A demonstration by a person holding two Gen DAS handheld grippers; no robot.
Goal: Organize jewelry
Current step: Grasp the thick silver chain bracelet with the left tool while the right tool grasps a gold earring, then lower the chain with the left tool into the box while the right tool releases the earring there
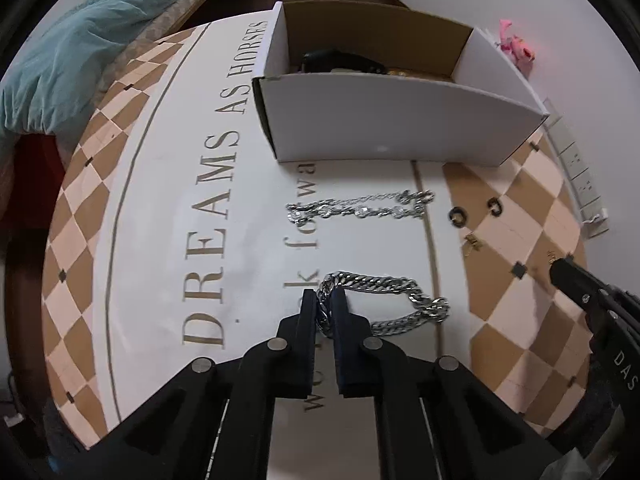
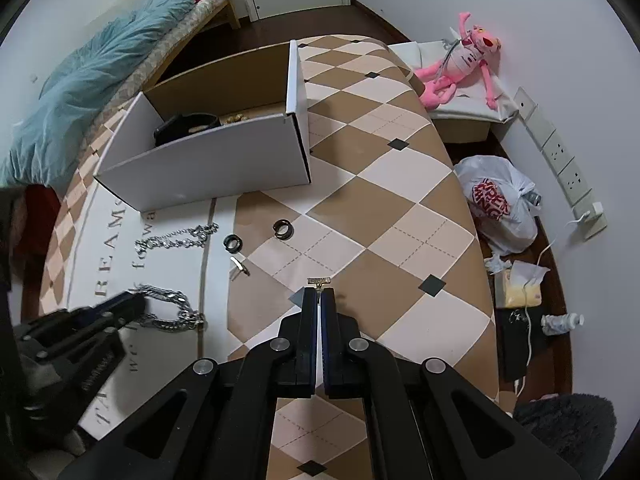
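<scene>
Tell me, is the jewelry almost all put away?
Not yet. A few pieces already lie in the box. The left claw pinches the thick chain; the right claw pinches a small gold pin. The thin chain, two black rings and a clip are still out.

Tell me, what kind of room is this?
Probably a bedroom at home: a bed with a blue blanket, a pink plush toy by the wall, and a patterned table where jewelry is sorted.

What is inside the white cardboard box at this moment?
Inside the white cardboard box, a black strap-like item and something gold show above the front wall. That wall covers the rest of the box floor, so other contents cannot be seen.
</scene>
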